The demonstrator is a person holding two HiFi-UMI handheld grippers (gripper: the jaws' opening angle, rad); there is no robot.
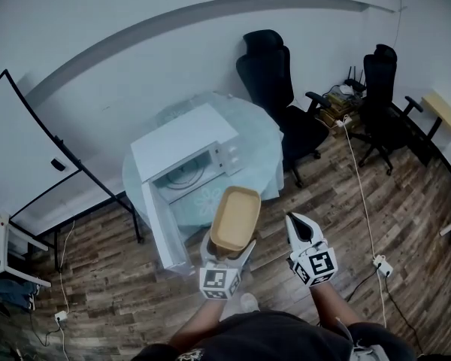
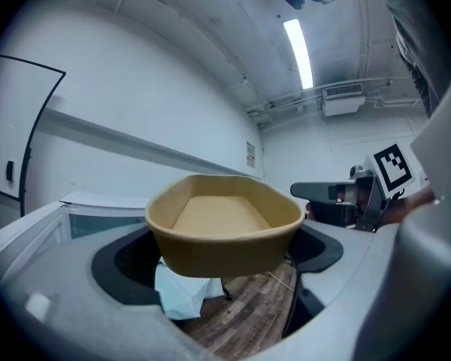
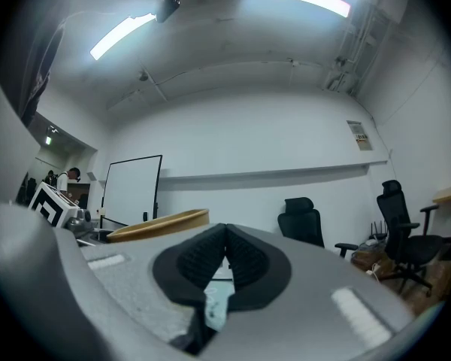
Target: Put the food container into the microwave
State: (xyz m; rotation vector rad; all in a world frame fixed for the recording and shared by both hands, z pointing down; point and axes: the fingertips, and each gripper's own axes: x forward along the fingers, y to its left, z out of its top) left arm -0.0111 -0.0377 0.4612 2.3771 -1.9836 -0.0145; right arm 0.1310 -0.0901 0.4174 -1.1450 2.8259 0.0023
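At the round glass table's (image 1: 264, 150) near edge, left gripper (image 1: 229, 253) jaws clamp the tan food container (image 1: 235, 218) by its near end, held in air before the open white microwave (image 1: 182, 143). Right gripper (image 1: 295, 225) alongside — jaws pressed together, empty.

Head view steeply down; both gripper views low, close, with container (image 2: 224, 228) and perhaps chair (image 3: 301, 220) shared.

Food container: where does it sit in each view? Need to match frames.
Head view: food container lower centre.
Left gripper view: dead centre, large.
Right gripper view: left of centre, only its rim showing.
Shared landmark: the whiteboard, far left in the head view and the left gripper view, left of centre in the right gripper view.
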